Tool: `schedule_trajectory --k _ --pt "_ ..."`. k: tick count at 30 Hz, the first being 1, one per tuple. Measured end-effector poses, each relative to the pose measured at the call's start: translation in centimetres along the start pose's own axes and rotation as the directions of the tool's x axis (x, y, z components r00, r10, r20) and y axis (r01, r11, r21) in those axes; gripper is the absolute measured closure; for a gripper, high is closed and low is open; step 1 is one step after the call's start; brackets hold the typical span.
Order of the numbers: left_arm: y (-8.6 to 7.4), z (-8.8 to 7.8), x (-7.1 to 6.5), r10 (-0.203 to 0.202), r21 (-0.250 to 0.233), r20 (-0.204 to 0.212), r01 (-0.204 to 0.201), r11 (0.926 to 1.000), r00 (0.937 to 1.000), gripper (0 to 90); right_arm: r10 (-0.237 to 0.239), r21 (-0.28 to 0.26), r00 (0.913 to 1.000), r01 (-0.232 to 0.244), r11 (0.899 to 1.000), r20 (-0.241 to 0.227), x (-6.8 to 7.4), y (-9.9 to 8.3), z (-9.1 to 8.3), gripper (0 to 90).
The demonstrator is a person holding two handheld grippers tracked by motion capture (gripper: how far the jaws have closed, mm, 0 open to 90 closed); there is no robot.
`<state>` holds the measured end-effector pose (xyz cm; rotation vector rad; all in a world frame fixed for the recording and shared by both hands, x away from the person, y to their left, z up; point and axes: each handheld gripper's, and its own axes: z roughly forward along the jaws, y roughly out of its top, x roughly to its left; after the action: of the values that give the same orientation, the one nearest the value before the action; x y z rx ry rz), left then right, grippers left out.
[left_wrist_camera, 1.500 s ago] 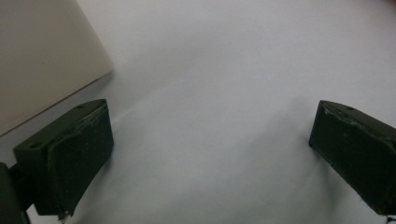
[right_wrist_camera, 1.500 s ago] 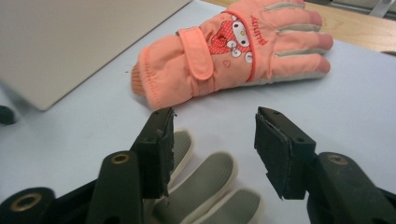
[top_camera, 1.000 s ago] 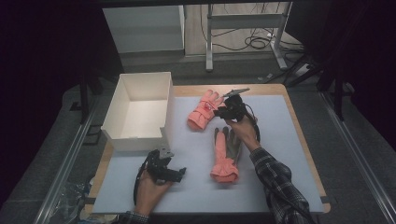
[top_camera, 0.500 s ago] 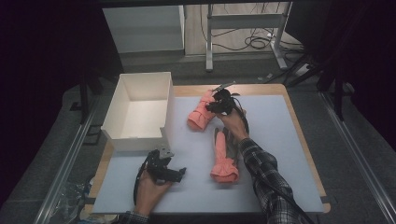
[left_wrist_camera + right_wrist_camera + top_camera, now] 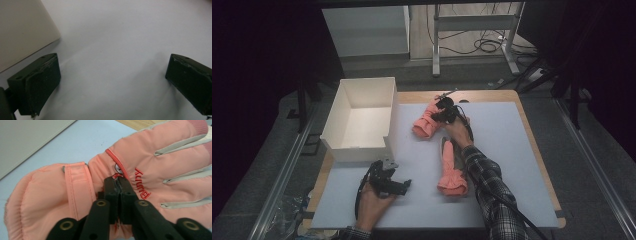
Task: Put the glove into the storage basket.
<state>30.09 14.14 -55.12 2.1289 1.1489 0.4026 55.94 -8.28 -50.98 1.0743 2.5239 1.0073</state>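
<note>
Plaid sleeve (image 5: 492,190), black fingers (image 5: 37,82)

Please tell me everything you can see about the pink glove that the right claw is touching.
The far salmon-pink padded winter glove lies flat on the pale blue table mat, beside the open white box. Its fabric looks like smooth quilted nylon, with beige strips between the fingers, a gathered cuff, a wrist strap, red piping and red embroidered lettering. The right claw, its jaws pressed together, pinches the fabric on the back of the glove just beside the lettering. A second, similar glove lies nearer the person, apart from it.
</note>
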Motion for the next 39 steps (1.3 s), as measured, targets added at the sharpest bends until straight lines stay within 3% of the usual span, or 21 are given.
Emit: schedule_trajectory --k 12,31,39 --pt "0.0 0.0 0.0 -0.001 0.001 0.000 0.001 1.0000 1.0000 0.0 -0.032 -0.013 0.9993 0.033 0.999 0.019 0.5 0.9 -2.6 89.7" --pt "0.0 0.0 0.0 0.002 0.000 0.000 -0.002 1.0000 1.0000 0.0 -0.094 -0.098 0.9949 0.091 0.991 -0.035 2.2 1.7 -9.2 89.7" --pt "0.0 0.0 0.0 0.002 0.001 0.000 -0.002 1.0000 1.0000 0.0 -0.138 -0.131 0.9879 0.128 0.983 -0.071 3.5 1.2 -12.7 89.7"
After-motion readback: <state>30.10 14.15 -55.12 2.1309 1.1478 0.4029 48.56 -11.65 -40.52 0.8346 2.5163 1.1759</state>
